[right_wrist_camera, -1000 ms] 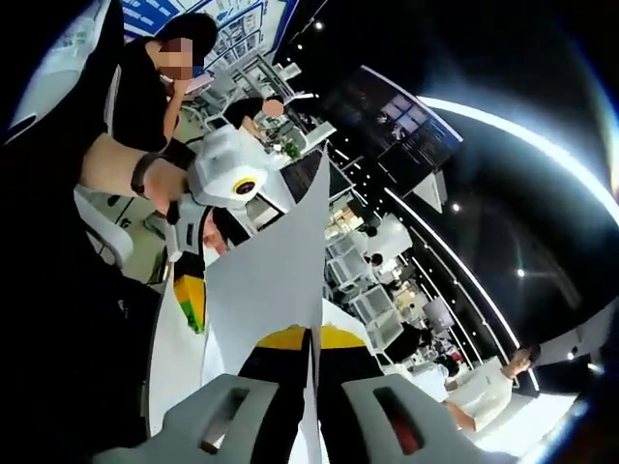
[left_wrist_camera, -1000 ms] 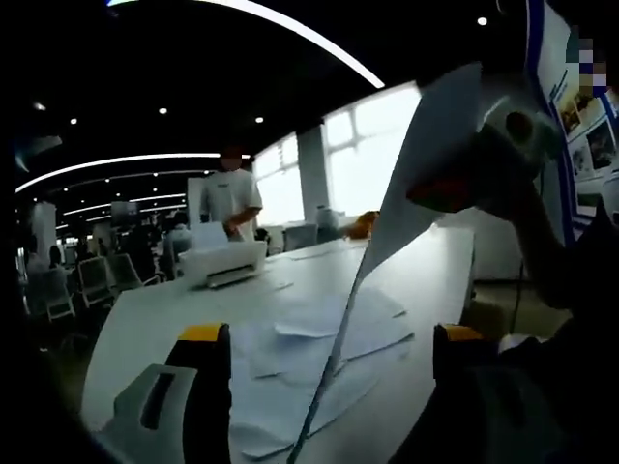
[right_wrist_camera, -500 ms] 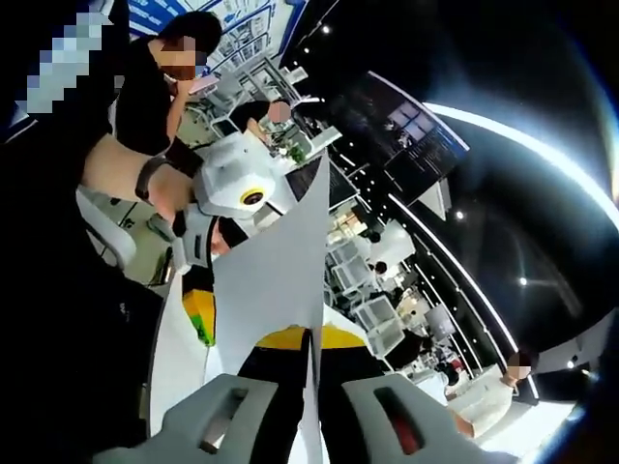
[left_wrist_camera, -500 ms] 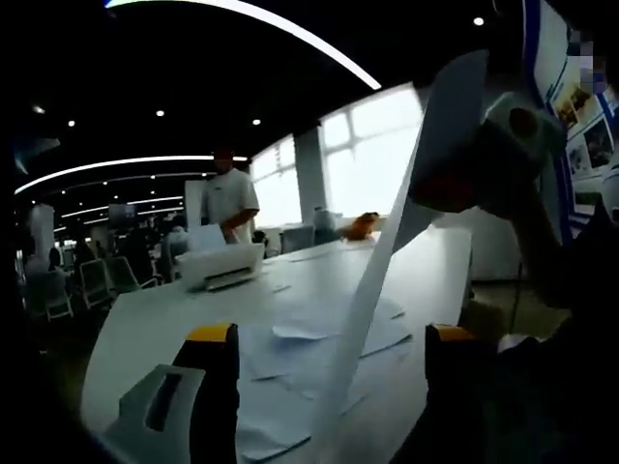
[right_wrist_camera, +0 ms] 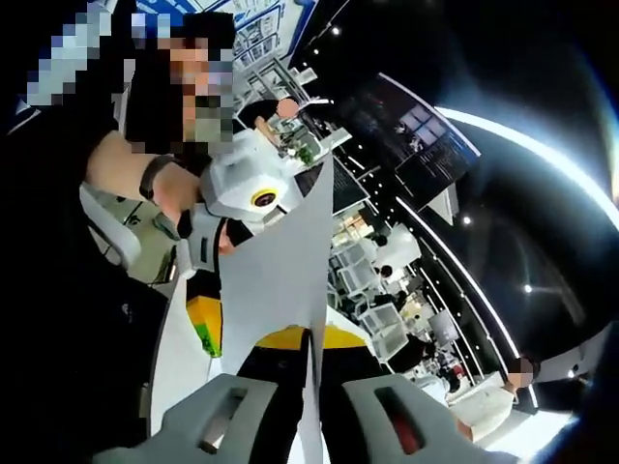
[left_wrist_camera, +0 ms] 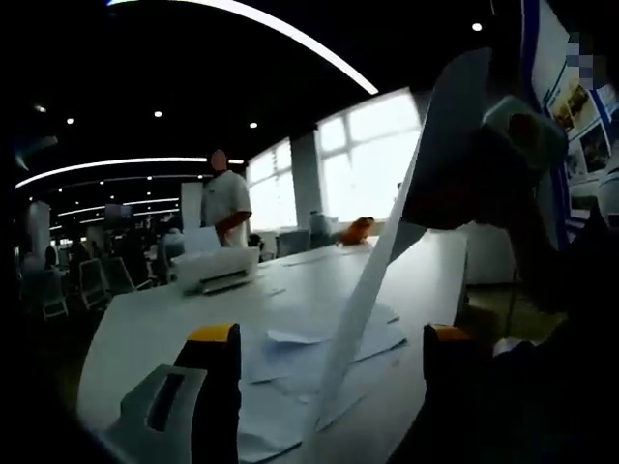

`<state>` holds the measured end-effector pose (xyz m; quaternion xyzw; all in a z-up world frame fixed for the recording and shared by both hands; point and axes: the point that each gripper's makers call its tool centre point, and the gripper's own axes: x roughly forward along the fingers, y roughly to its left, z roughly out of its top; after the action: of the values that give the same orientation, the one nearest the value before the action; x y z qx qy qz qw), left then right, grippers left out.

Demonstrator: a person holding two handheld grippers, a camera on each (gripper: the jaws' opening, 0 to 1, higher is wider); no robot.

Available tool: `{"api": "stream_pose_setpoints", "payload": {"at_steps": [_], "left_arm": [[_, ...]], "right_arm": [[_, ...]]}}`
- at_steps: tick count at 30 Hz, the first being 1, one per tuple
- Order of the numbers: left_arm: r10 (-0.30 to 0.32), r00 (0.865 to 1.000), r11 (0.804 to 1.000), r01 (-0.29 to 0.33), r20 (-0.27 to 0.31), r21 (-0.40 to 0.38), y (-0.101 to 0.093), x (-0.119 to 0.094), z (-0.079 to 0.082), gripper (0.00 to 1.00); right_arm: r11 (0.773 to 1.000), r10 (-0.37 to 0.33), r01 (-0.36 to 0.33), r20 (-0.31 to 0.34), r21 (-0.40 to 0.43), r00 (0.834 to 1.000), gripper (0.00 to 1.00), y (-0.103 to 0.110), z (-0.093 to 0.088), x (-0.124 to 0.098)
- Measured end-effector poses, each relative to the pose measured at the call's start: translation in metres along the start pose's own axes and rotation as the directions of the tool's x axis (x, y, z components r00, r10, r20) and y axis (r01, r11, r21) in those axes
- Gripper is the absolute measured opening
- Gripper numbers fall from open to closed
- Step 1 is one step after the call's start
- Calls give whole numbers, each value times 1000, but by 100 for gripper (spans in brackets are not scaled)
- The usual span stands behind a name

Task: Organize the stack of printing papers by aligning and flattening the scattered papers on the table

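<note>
Right tongs (right_wrist_camera: 309,360) clamp a white paper sheet (right_wrist_camera: 280,280) edge-up above the bench (left_wrist_camera: 155,319) — left tongs (left_wrist_camera: 329,338) gape beside it.

The scattered papers (left_wrist_camera: 290,362) are white with a bluish cast, lying on a white table (left_wrist_camera: 145,324). The lifted sheet (left_wrist_camera: 382,261) reads pale grey in the left gripper view and a flat light grey in the right gripper view (right_wrist_camera: 280,280). The left gripper (left_wrist_camera: 329,387) has grey jaws capped with yellow-orange tips. The right gripper (right_wrist_camera: 309,387) has grey jaws, yellow at the tips, over black. The printer (left_wrist_camera: 218,266) is white. A standing person (left_wrist_camera: 224,198) wears a white shirt. A wall poster (left_wrist_camera: 566,97) is white with blue edging.
</note>
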<state>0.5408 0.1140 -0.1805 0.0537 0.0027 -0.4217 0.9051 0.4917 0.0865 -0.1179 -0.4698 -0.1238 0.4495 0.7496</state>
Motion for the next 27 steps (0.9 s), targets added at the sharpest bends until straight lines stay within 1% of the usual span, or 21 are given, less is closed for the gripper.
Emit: {"api": "stream_pose_setpoints", "payload": {"at_steps": [10,19,27], "left_arm": [[-5,1000,1000,5,8,4,0,-3,2,78],[-23,1000,1000,23,11,17,-4,-2,4,74],[-15,1000,1000,15,18,24,-3,-4,6,73]], "right_arm": [[1000,9,-9,5,-5,1000,0,1,4,3],[1000,16,-15,12,-13,1000,0,3,7,6],[1000,20,-20,10,-14,1000,0,4,8,8]]}}
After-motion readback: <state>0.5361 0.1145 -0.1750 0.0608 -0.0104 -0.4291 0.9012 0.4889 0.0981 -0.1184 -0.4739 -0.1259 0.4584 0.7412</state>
